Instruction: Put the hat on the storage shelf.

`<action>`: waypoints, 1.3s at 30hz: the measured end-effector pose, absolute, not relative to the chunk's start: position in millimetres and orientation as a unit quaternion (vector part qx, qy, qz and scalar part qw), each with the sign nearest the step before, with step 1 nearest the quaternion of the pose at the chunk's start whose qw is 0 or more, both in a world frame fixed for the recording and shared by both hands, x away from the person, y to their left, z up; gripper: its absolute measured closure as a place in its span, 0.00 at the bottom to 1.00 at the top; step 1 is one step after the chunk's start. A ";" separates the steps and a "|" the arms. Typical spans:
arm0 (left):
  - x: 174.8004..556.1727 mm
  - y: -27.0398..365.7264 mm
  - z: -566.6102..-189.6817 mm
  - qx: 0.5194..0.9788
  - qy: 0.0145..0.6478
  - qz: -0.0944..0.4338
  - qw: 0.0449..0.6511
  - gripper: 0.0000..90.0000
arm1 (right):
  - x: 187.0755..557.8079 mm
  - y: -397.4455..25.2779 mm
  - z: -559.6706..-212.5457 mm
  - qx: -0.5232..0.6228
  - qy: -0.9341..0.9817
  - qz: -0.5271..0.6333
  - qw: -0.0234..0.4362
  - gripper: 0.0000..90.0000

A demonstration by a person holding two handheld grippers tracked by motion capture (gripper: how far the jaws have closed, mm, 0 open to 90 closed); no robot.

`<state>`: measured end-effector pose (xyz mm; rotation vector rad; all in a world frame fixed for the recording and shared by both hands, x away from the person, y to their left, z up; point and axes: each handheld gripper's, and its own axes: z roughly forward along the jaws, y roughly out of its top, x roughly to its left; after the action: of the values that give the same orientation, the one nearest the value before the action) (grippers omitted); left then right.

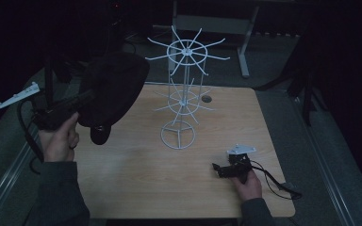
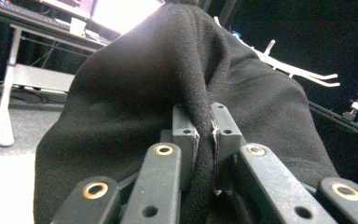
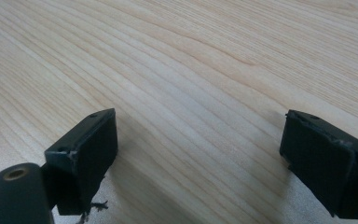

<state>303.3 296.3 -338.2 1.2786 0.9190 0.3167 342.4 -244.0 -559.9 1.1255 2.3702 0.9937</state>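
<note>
A black knit hat [image 1: 113, 89] hangs in the air over the table's left side, pinched at its rim by my left gripper [image 1: 78, 106]. In the left gripper view the jaws are shut on a fold of the black hat [image 2: 168, 79], with the left gripper [image 2: 206, 133] midway between them. A white wire rack [image 1: 184, 89] with spoke-like hooks stands upright in the middle of the table, just right of the hat. My right gripper [image 1: 219, 169] rests low on the wooden table [image 1: 169, 174] near the front right. The right gripper [image 3: 200, 149] is open, with bare wood between its jaws.
A white rack arm [image 2: 298, 70] shows behind the hat. A desk frame [image 1: 217, 23] stands on the floor beyond the table. A white bracket [image 1: 18, 95] sticks out at far left. A black cable [image 1: 278, 186] trails from the right gripper.
</note>
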 end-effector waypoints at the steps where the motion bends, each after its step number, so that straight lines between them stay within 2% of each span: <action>1: 303.5 296.3 -337.7 0.574 0.411 0.143 0.694 0.94 | 342.4 -244.1 -559.9 0.395 0.833 0.349 0.167 0.12; 39: 305.2 294.5 -323.9 0.549 0.389 0.145 0.726 0.94 | 342.5 -244.0 -559.9 0.395 0.833 0.349 0.168 0.12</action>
<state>305.2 294.5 -323.9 1.2106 0.8573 0.3203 342.5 -244.0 -559.9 1.1248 2.3695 0.9941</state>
